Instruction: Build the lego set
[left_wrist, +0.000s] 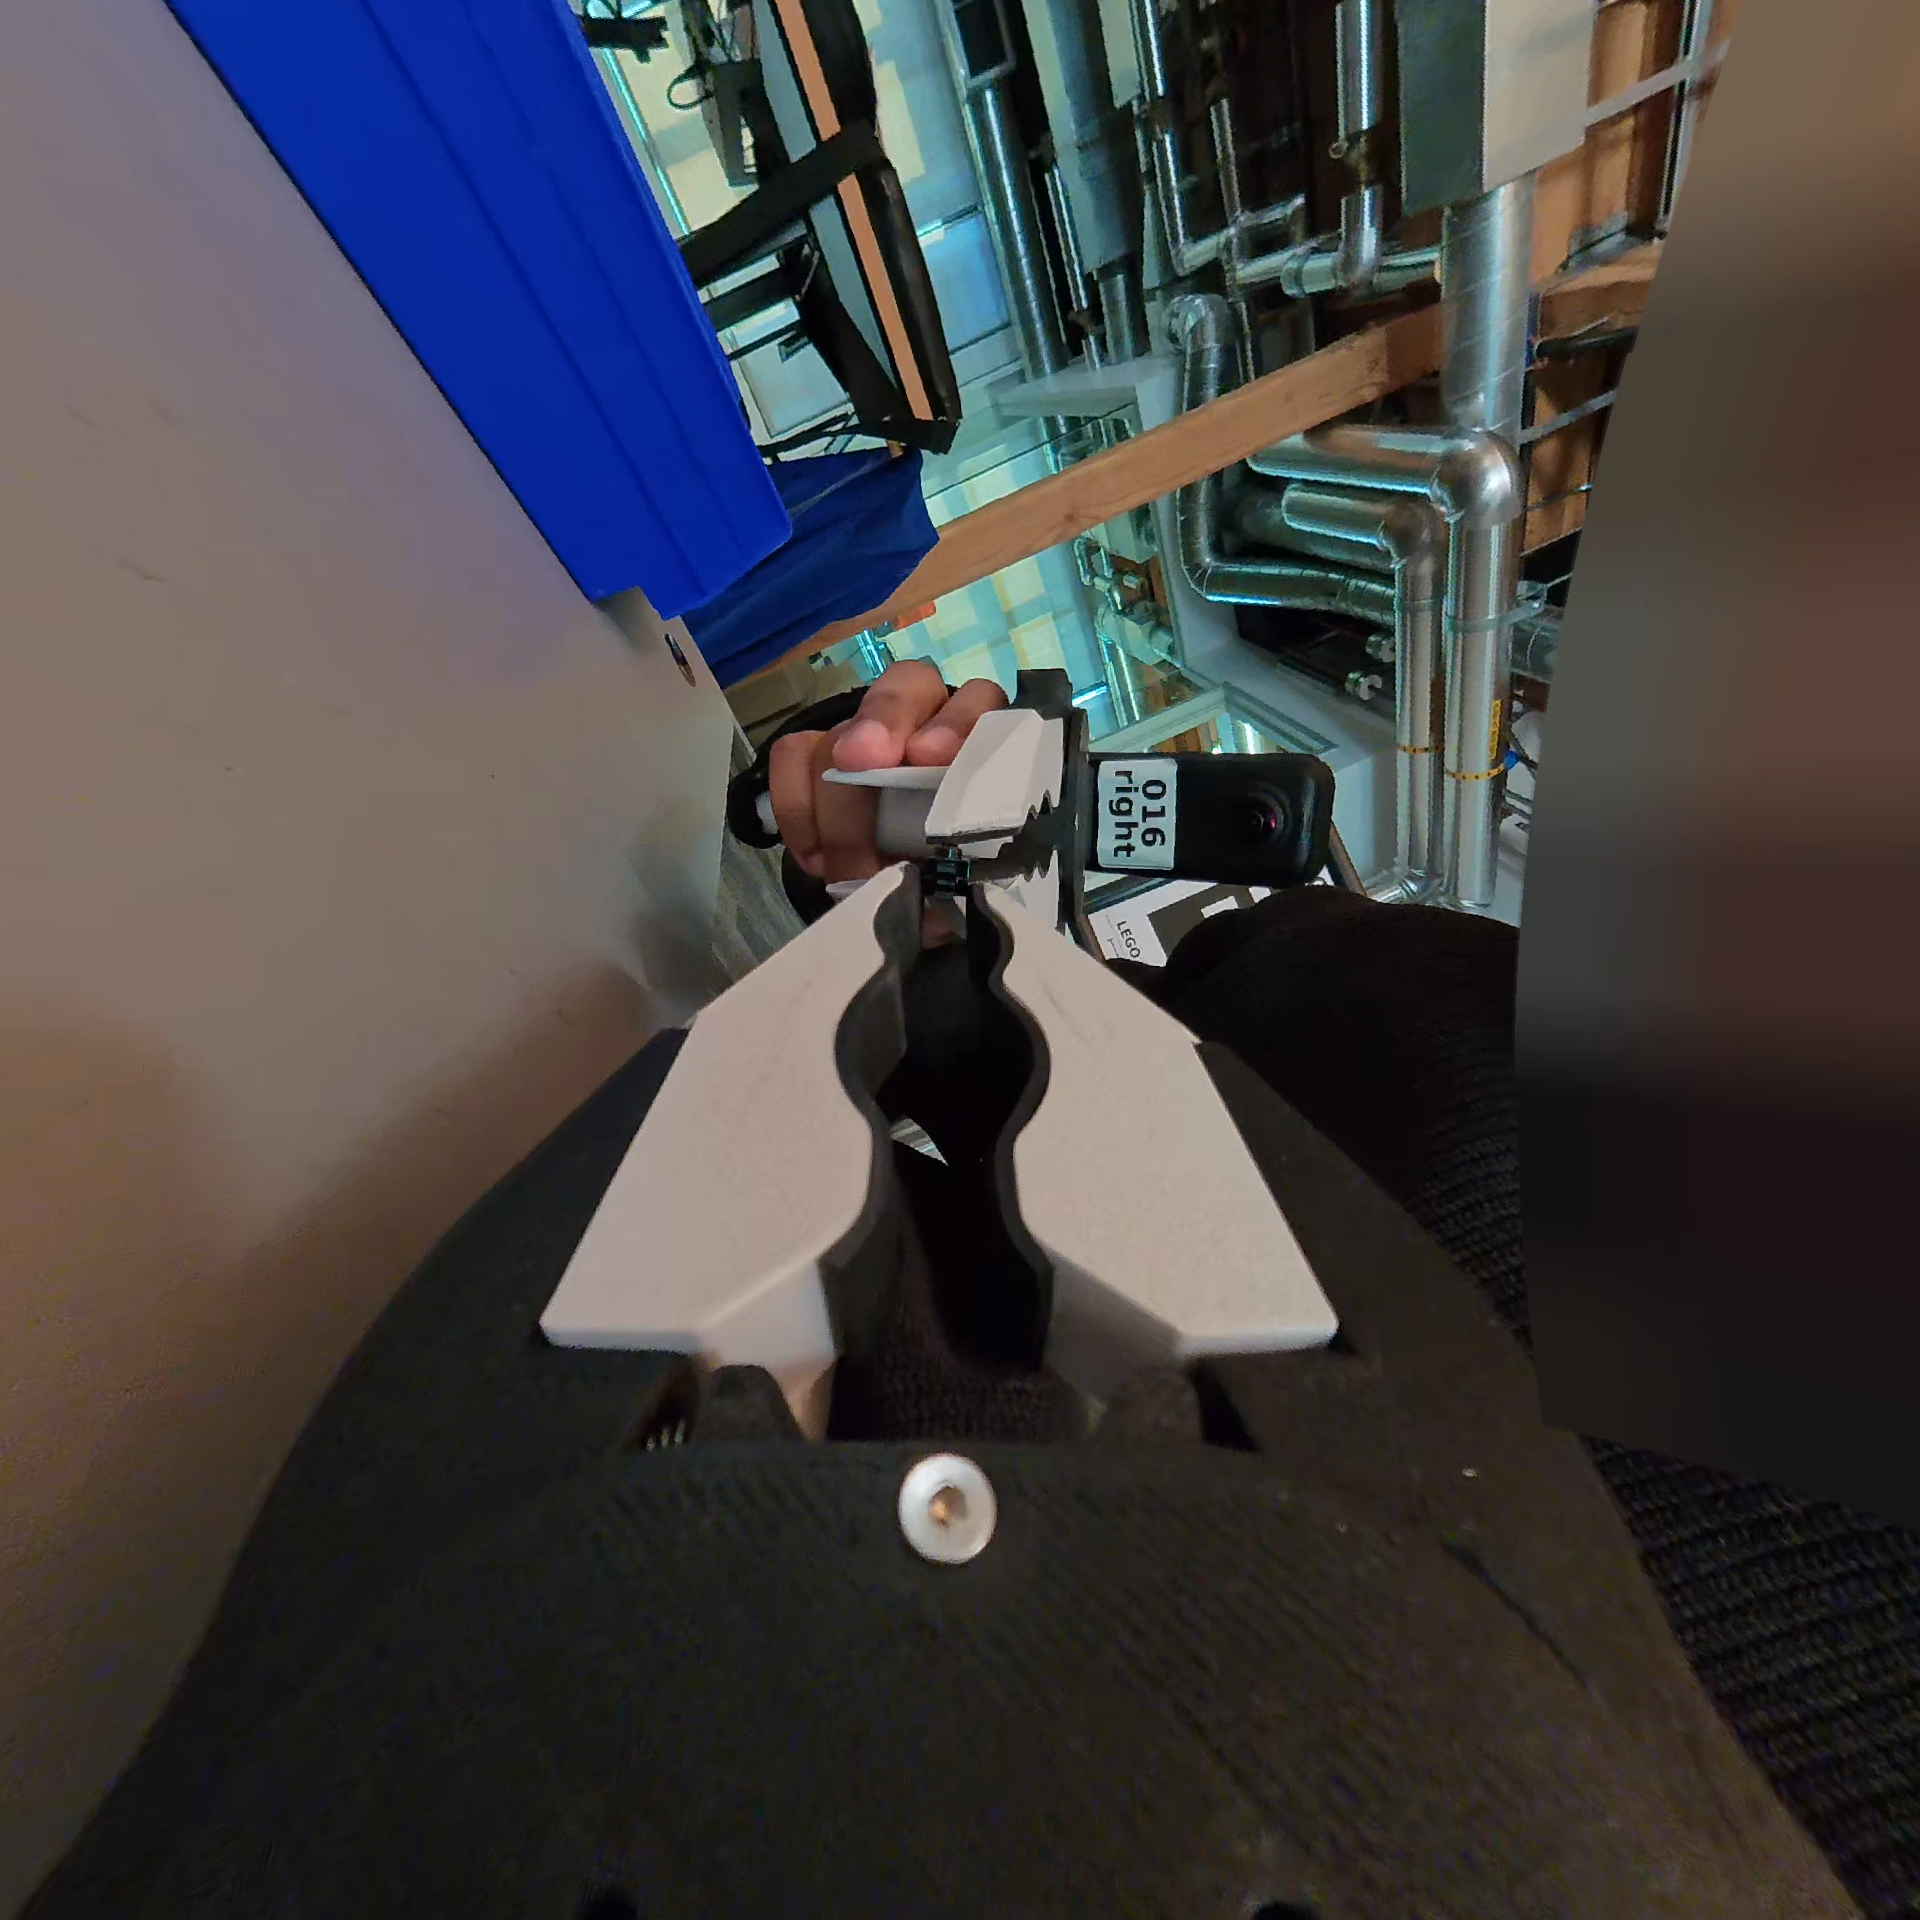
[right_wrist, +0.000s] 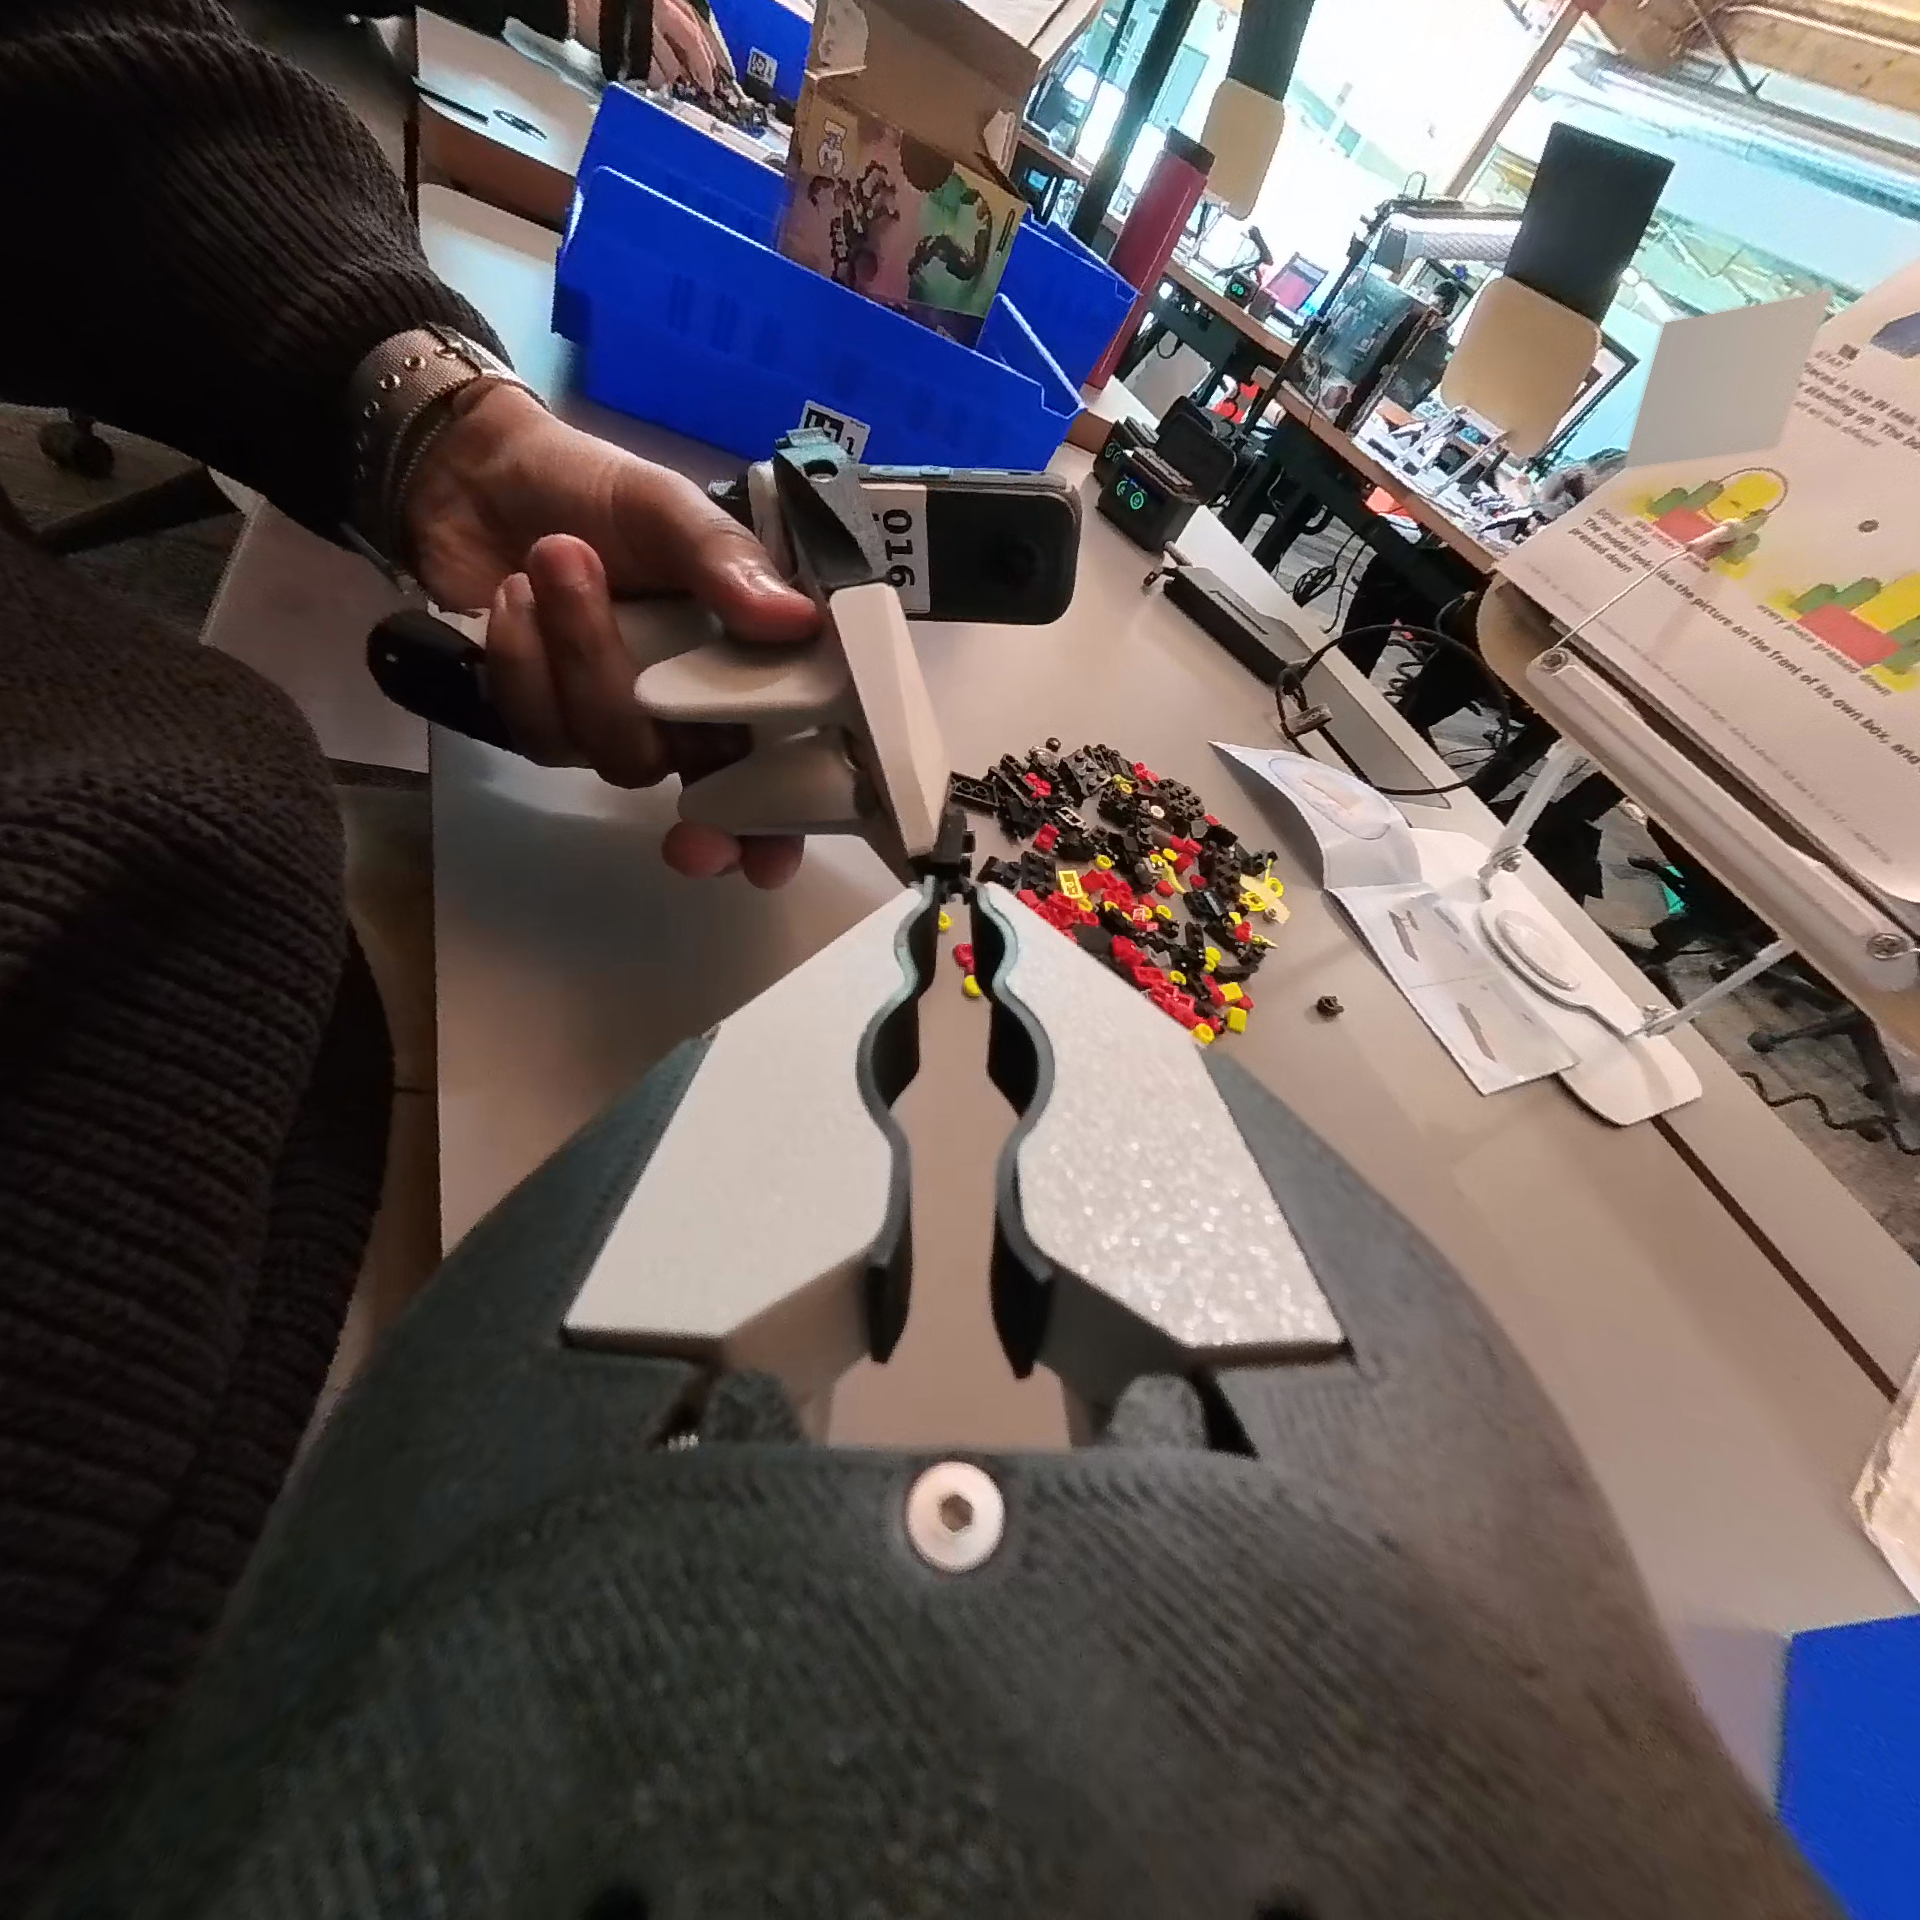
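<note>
My left gripper (left_wrist: 945, 896) is shut on a small black lego piece (left_wrist: 943, 875) at its fingertips. My right gripper (right_wrist: 951, 900) is shut on a small black lego piece (right_wrist: 951, 844) too. The two grippers meet tip to tip above the table, and the black pieces touch. I cannot tell whether they are joined. The right gripper (left_wrist: 971, 836) shows just beyond my left fingertips, held by a hand. The left gripper (right_wrist: 923, 847) comes in from the left of the right wrist view, also shut. A pile of black, red and yellow lego pieces (right_wrist: 1132, 883) lies on the table (right_wrist: 623, 987) just behind.
A blue bin (right_wrist: 810, 353) holding the opened lego box (right_wrist: 904, 208) stands at the back left. An instruction booklet (right_wrist: 1455, 935) lies right of the pile, below a sheet on a white stand (right_wrist: 1714, 582). One loose dark piece (right_wrist: 1327, 1005) lies apart. A dark-sleeved arm fills the left. Left and right tips are no more than a few centimetres apart.
</note>
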